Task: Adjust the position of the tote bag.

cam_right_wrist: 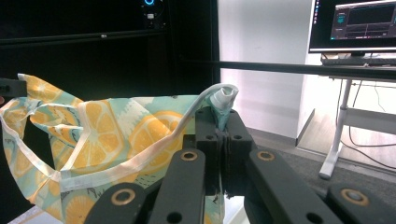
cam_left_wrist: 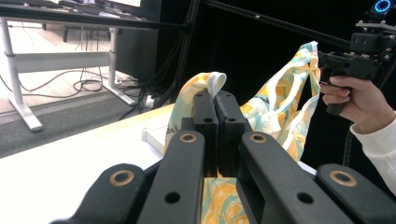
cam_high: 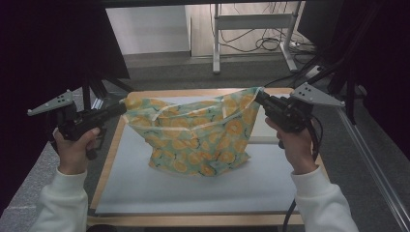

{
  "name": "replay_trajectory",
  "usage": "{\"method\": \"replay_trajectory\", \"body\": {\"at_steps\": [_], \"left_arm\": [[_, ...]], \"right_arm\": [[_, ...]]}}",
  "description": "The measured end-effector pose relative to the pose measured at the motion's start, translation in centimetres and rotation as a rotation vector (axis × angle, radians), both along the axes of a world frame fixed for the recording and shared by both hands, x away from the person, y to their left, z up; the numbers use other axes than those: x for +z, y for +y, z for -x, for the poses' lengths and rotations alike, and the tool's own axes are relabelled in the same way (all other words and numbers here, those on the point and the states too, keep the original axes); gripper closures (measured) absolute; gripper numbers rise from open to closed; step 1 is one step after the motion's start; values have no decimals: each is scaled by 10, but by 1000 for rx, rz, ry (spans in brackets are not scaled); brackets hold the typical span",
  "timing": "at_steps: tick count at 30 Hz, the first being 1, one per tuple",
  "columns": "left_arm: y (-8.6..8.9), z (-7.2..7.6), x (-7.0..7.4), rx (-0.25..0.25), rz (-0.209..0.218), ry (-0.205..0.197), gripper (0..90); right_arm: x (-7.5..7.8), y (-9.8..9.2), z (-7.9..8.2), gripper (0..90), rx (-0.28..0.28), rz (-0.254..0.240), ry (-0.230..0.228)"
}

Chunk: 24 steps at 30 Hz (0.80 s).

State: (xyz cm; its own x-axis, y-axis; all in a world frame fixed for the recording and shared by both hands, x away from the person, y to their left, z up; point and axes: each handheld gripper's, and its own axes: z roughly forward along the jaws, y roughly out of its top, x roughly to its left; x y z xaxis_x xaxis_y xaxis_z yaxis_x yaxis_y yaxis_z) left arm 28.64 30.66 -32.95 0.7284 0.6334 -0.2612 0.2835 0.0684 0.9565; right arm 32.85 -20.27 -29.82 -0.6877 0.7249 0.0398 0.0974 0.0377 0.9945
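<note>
Orange-slice-patterned teal fabric bag (cam_high: pixel 198 140) with white trim, stretched open above white table (cam_high: pixel 193 193), left claw (cam_high: pixel 122 107) and right claw (cam_high: pixel 258 95) each clamped on a top corner

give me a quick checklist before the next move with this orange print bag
1. Left gripper pinches a top corner of the orange-print fabric bag: ok, fingers shut on cloth.
2. Right gripper pinches the opposite top corner: ok, white trim bunched between its fingers.
3. Bag's top edge is stretched between the grippers: not ok, it sags in the middle.
4. Bag's bottom rests on the white board: ok.
5. Bag is empty: cannot tell, inside hidden.
6. Bag sits within the board's wooden frame: ok.
</note>
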Motion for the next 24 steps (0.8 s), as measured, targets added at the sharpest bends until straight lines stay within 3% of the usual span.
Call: {"method": "replay_trajectory", "body": {"at_steps": [24], "left_arm": [[-10,0,-39,-35,-8,77,888]], "right_arm": [[-48,-18,10,854,-1,9,85]]}}
